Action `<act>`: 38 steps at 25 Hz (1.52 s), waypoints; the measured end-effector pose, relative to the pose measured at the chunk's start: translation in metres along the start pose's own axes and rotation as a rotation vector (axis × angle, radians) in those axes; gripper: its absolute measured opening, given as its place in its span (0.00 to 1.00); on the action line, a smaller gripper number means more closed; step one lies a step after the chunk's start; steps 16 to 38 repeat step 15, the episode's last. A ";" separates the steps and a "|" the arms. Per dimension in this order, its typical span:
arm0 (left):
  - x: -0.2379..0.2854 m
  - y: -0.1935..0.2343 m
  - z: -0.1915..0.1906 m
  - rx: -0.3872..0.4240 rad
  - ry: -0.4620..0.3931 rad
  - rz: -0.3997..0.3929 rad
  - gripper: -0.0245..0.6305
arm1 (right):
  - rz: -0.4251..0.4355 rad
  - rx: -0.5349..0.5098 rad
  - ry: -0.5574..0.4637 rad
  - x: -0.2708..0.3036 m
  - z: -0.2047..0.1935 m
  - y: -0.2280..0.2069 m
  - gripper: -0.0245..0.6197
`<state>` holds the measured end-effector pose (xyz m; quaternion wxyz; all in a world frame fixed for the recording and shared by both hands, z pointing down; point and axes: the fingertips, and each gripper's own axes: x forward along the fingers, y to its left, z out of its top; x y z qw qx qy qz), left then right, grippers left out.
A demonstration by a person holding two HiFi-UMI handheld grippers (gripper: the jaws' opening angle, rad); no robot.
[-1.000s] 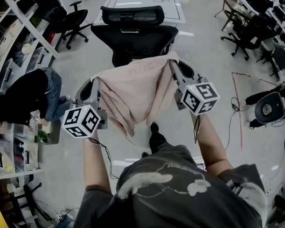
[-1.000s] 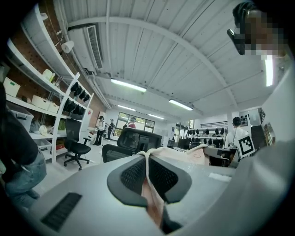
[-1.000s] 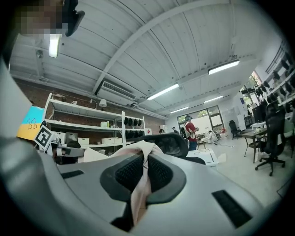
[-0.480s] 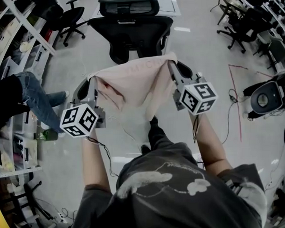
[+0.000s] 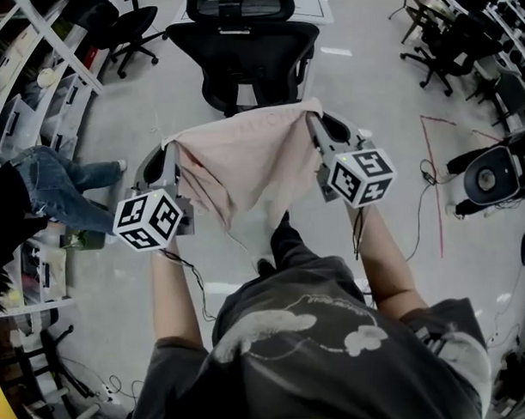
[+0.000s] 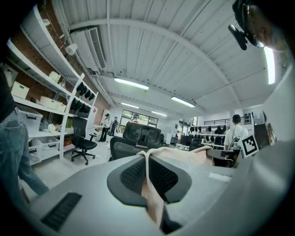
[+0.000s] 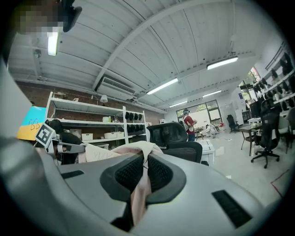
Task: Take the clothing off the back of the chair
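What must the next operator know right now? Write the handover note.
Grippers: left gripper shut on one top corner of the garment; right gripper shut on the other top corner.
Things: the garment is stretched between the two grippers, its lower part drooping free. The chair stands beyond it, its back bare.
Done: the garment looks clear of the chair back.
Left: probably just carry it away from the chair with both grips shut; no place to set it down shows.

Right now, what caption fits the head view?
Left tool and right tool hold a pink garment stretched between them, before the black chair.
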<state>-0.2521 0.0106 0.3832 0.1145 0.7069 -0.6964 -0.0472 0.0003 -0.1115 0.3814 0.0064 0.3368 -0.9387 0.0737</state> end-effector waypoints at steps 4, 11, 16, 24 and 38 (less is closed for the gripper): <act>-0.008 -0.001 -0.007 -0.010 0.003 0.013 0.04 | 0.002 -0.011 0.016 -0.006 -0.007 0.003 0.04; -0.011 -0.007 -0.009 -0.007 0.004 0.001 0.04 | -0.009 -0.018 0.022 -0.015 -0.013 -0.001 0.04; -0.012 -0.011 -0.009 -0.007 0.002 -0.003 0.04 | -0.012 -0.028 0.025 -0.022 -0.013 -0.002 0.04; -0.012 -0.011 -0.009 -0.007 0.002 -0.003 0.04 | -0.012 -0.028 0.025 -0.022 -0.013 -0.002 0.04; -0.012 -0.011 -0.009 -0.007 0.002 -0.003 0.04 | -0.012 -0.028 0.025 -0.022 -0.013 -0.002 0.04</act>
